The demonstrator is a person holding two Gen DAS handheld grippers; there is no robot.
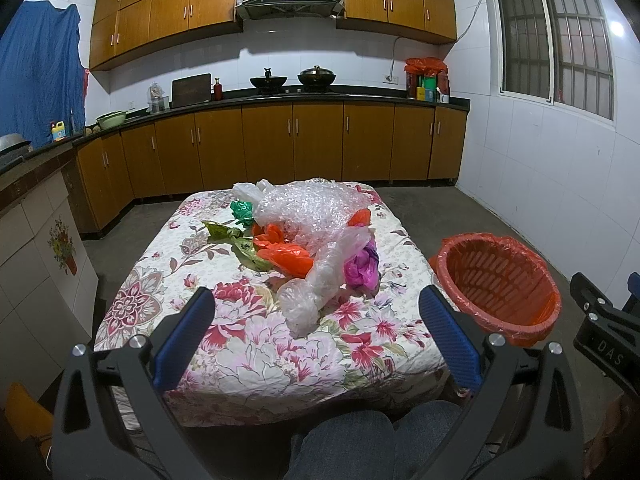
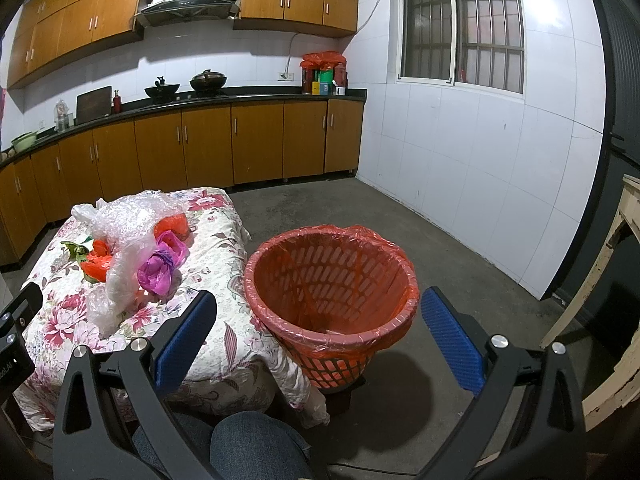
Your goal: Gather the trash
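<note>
Trash sits heaped on the floral tablecloth [image 1: 248, 344]: a long clear bubble-wrap piece [image 1: 316, 288], a larger clear plastic sheet [image 1: 312, 208] behind it, orange bags [image 1: 286, 258], a purple bag [image 1: 362, 270], and green wrappers [image 1: 240, 240] to the pile's left. We find none of it collected; the orange-lined basket [image 2: 332, 280] stands on the floor just beside the table's right edge, and we see only its liner inside.

We record the left gripper [image 1: 316, 336] with its blue pads spread wide, holding nothing, aimed at the near end of the bubble wrap, which lies between the fingers' line of sight but well short of contact. We record the right gripper [image 2: 320, 340] likewise spread and empty, hanging in front of the basket's mouth.

We judge the placement deliberate: basket set close to the table so each carry is short, with the left tool facing the pile and the right nearest the bin. We judge the light, springy plastic liable to slip from a shallow pinch.
</note>
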